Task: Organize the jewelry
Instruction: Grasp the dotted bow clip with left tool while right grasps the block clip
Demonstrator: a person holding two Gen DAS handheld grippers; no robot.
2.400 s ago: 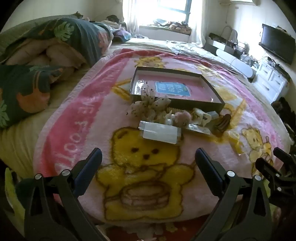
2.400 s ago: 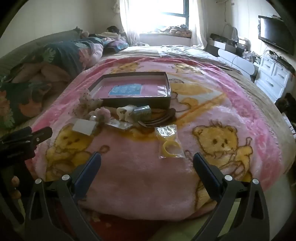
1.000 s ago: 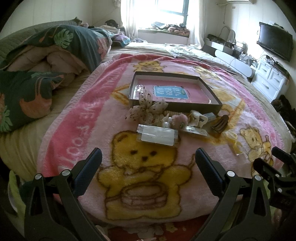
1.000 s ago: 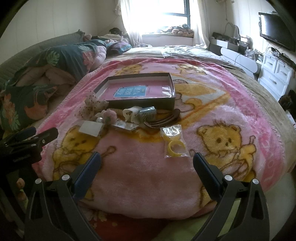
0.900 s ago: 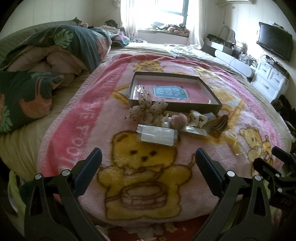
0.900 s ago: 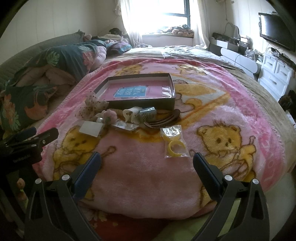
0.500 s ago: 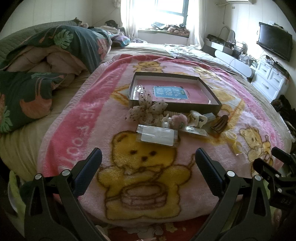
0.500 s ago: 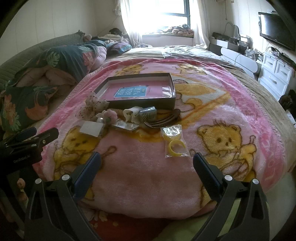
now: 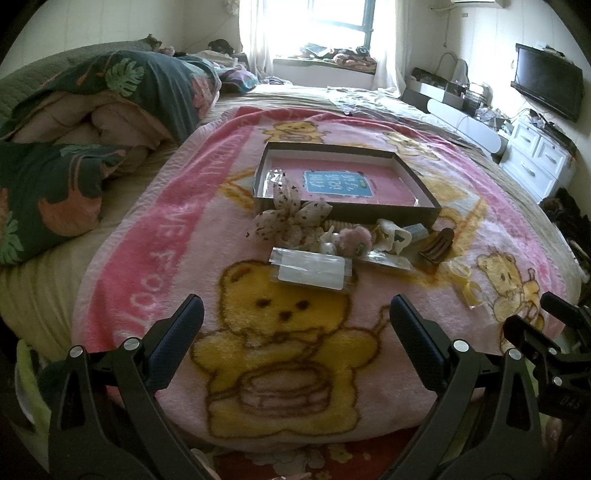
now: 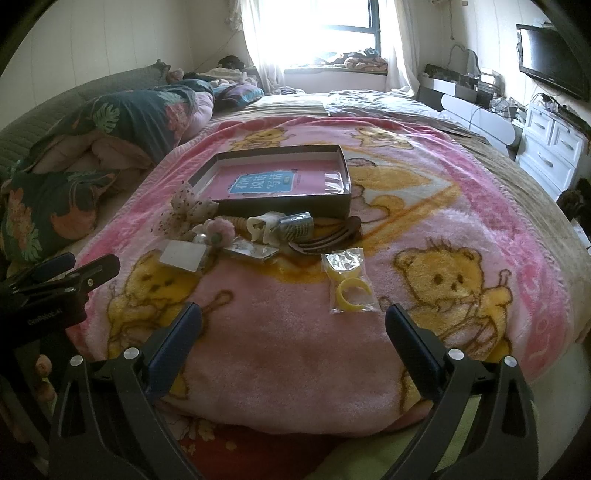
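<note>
A dark shallow box (image 9: 384, 212) (image 10: 284, 205) with a pink lining lies open on a pink teddy-bear blanket. In front of it lies a row of accessories: a spotted fabric bow (image 9: 291, 218) (image 10: 184, 212), a pink pom-pom (image 9: 352, 238) (image 10: 219, 229), a clear packet with a white card (image 9: 312, 267) (image 10: 183, 256), a brown hair claw (image 9: 437, 245) (image 10: 321, 240) and a bag of yellow rings (image 10: 349, 284) (image 9: 465, 282). My left gripper (image 9: 295, 325) and my right gripper (image 10: 293, 325) are both open and empty, held near the bed's front edge.
A rolled quilt (image 9: 92, 122) lies along the left of the bed. White drawers (image 9: 535, 162) and a wall television (image 9: 546, 88) stand at the right. A window (image 10: 340, 26) is at the far end.
Both views have drawn back and risen slightly over the last seconds. The objects on the blanket have not moved. Both grippers stay open.
</note>
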